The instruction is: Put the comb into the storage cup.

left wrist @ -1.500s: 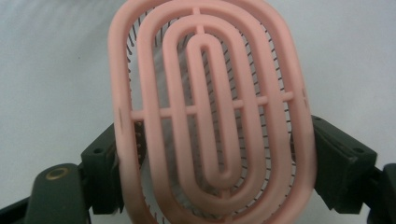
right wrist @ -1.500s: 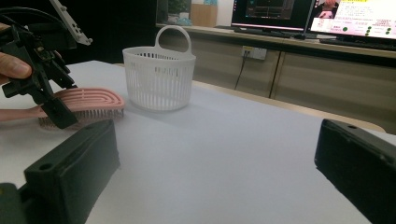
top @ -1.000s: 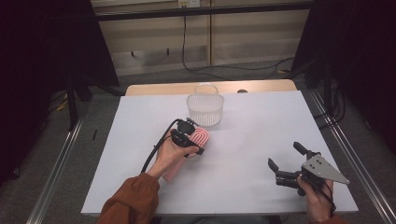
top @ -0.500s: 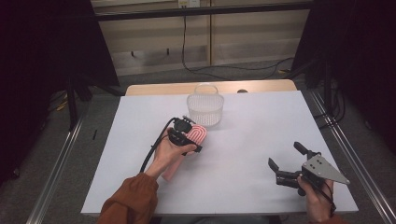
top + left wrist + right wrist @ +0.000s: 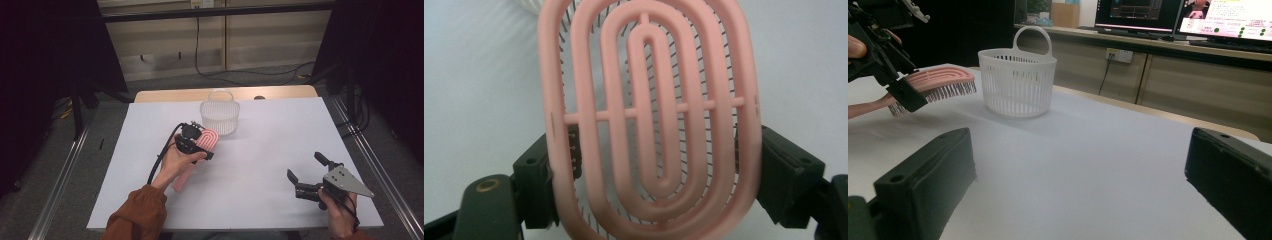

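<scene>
The likeliest slip was the pink plastic vented hairbrush [image 5: 202,145] twisting or sliding out — its broad head was pinched only at the rims, its handle trailing toward the near side. The left gripper [image 5: 192,142] clenched that head just left of the white slatted plastic basket [image 5: 220,116]. Near right, the right gripper [image 5: 310,174] sat wide open — grasping nothing.

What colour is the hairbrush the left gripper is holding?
Pink, with dark bristles; the hairbrush shows best in the left gripper view.
</scene>
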`<state>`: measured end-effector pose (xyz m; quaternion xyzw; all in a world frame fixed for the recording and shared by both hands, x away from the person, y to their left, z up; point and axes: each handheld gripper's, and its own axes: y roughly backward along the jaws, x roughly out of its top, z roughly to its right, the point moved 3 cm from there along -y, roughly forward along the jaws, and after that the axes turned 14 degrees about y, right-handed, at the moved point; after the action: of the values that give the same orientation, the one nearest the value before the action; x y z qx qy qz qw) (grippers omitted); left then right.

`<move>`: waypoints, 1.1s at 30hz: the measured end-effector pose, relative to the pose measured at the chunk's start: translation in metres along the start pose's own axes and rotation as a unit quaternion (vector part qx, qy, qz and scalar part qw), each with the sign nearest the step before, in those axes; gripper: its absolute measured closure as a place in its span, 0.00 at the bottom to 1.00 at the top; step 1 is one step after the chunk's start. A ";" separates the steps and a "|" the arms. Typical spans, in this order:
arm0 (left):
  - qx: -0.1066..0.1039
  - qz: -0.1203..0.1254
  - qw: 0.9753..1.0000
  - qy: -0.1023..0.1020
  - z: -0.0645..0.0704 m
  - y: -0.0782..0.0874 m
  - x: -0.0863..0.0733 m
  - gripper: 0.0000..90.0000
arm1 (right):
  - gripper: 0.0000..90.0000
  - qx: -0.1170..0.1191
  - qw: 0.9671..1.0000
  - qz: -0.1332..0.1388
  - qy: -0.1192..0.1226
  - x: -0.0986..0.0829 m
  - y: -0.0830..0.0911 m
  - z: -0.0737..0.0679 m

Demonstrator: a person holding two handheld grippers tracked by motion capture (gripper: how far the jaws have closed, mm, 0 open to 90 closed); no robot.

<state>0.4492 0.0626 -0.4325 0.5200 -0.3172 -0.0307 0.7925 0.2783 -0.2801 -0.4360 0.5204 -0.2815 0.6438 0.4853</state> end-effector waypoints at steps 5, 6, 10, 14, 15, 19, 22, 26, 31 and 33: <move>-0.002 0.001 1.000 -0.004 0.000 0.005 0.001 0.23 | 0.00 0.000 1.000 0.000 0.000 0.000 0.000 0.000; -0.001 0.002 1.000 -0.007 0.000 0.005 0.001 0.23 | 0.00 0.000 1.000 0.000 0.000 0.000 0.000 0.000; -0.004 0.015 1.000 -0.003 0.001 0.009 0.002 0.23 | 0.00 -0.001 1.000 0.000 0.000 0.000 0.000 0.000; -0.008 0.022 1.000 -0.006 0.001 0.015 0.004 0.23 | 0.00 -0.001 1.000 0.000 -0.001 0.000 0.000 0.000; -0.008 0.027 1.000 -0.004 0.001 0.017 0.005 0.23 | 0.00 -0.001 1.000 0.000 -0.001 0.000 0.000 0.000; -0.009 0.039 0.999 -0.010 0.000 0.024 0.006 0.23 | 0.00 -0.001 1.000 0.000 -0.001 0.000 0.000 0.000; -0.012 0.050 0.999 -0.006 0.002 0.029 0.008 0.23 | 0.00 -0.001 1.000 0.000 0.000 0.000 0.000 0.000; -0.016 0.061 0.998 -0.009 0.003 0.034 0.009 0.23 | 0.00 -0.002 1.000 0.000 -0.001 0.000 0.000 0.000; -0.024 0.075 0.997 -0.024 0.005 0.041 0.008 0.23 | 0.00 -0.002 1.000 0.001 -0.001 0.000 0.000 0.000; -0.029 0.086 0.996 -0.025 0.005 0.046 0.009 0.23 | 0.00 -0.001 1.000 0.001 -0.001 0.000 0.000 0.000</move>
<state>0.4405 0.0759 -0.3884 0.4665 -0.3798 0.0156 0.7987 0.2780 -0.2802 -0.4357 0.5204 -0.2832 0.6437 0.4844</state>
